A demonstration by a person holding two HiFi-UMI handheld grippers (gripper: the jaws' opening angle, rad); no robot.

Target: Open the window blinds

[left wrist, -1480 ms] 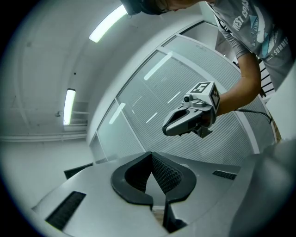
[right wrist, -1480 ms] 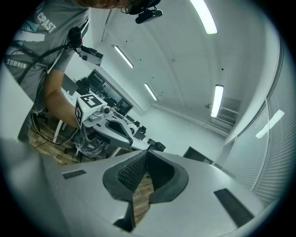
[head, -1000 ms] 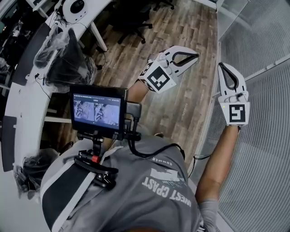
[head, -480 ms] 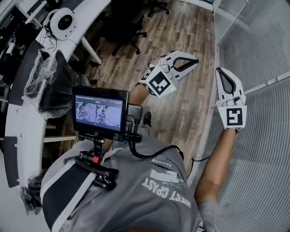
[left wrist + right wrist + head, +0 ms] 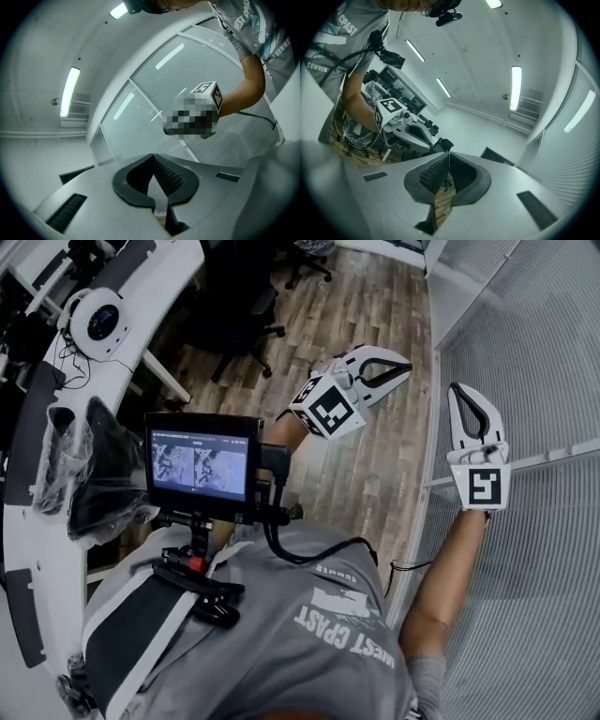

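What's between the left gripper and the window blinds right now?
In the head view, just a strip of bare wooden floor and the white window frame lie between the left gripper and the blinds; nothing else is there.

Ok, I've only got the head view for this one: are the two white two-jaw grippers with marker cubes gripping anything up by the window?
Observer: No. In the left gripper view the left gripper has its dark ribbed jaws together, with nothing between them.
Operator: And the other one?
Observer: The right gripper view shows the right gripper with its jaw tips meeting, also empty.
Operator: How high do the blinds go? My view cuts them off.
Observer: In the left gripper view the white slatted blinds cover the panes right up to the ceiling.
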